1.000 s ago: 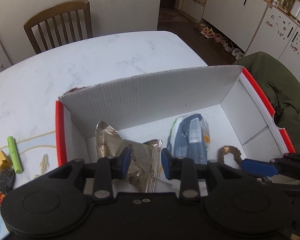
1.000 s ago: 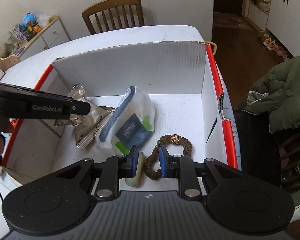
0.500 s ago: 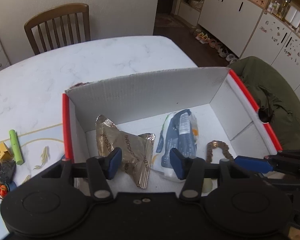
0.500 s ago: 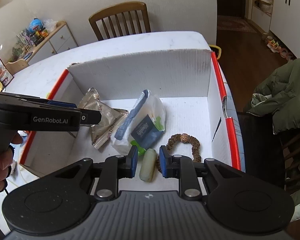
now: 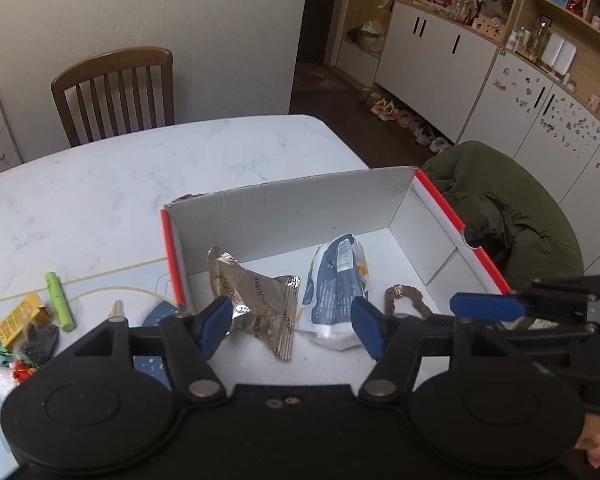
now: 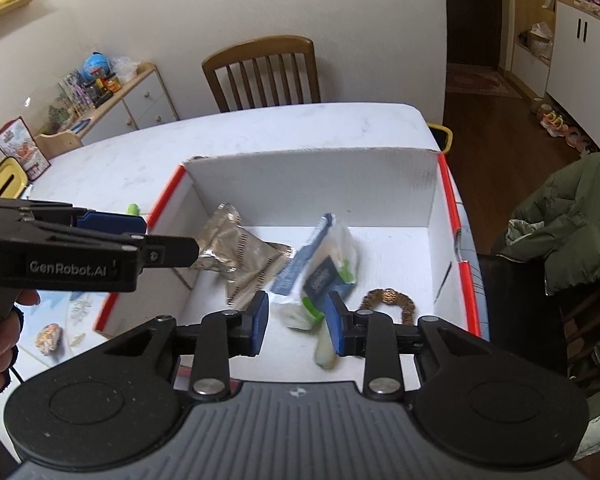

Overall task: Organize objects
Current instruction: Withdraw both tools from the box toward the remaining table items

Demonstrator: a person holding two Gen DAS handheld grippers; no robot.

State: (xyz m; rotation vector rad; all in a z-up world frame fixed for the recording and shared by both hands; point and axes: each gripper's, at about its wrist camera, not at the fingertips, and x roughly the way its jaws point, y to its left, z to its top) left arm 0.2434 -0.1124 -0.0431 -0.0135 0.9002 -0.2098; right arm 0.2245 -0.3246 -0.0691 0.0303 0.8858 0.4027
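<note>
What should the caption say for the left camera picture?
Open left gripper above a cardboard box holding two snack packets.

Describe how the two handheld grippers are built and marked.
Both are black plastic with blue pads on their jaws. The left gripper shows round discs and silver pivot bolts; its side reads "GenRobot.AI". The right gripper has a ribbed grey top.

Both wrist views look down into the box (image 5: pixel 284 216), side by side.

White box (image 5: pixel 300 216), red rim.
</note>
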